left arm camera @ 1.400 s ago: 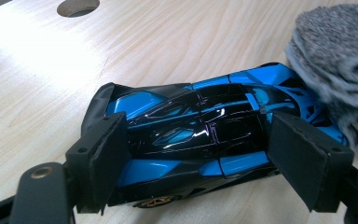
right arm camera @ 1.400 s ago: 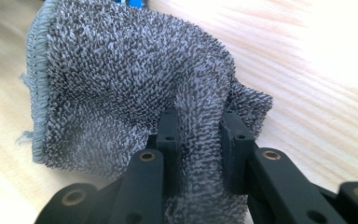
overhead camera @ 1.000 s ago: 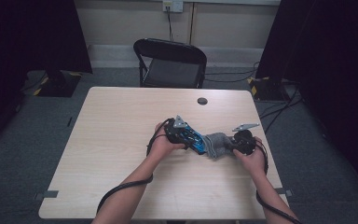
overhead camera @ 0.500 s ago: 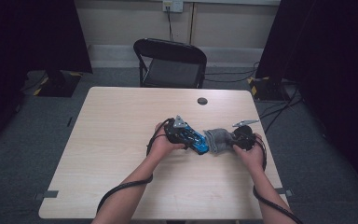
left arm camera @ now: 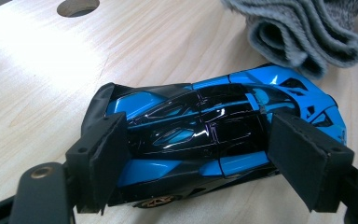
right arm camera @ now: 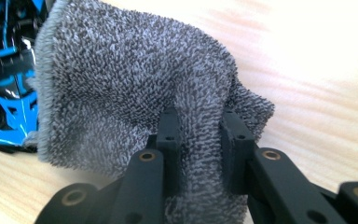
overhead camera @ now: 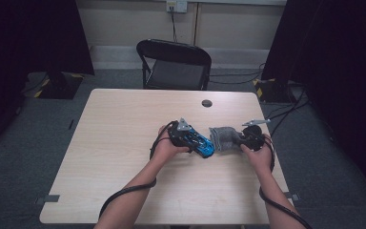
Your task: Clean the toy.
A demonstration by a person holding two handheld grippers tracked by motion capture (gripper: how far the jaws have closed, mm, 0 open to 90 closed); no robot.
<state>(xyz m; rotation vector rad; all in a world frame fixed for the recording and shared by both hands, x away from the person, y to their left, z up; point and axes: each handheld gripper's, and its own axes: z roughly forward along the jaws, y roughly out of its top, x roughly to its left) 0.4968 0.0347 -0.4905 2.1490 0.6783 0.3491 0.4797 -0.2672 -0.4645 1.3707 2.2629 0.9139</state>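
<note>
Right tool (overhead camera: 238,140) is nudging its pinched, soft grey cloth (overhead camera: 222,138) closer to the blue toy car (left arm camera: 205,140); left tool (overhead camera: 198,143) is clamping that hard, glossy car's sides mid-tabletop (overhead camera: 124,143), the best hold.

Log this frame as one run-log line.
left gripper: shut on car | right gripper: shut on cloth | cloth beside car's nose | both on table

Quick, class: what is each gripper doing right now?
Left gripper: jaws around the glossy blue and black toy car, holding it.
Right gripper: shut on the folded grey terry cloth.
</note>
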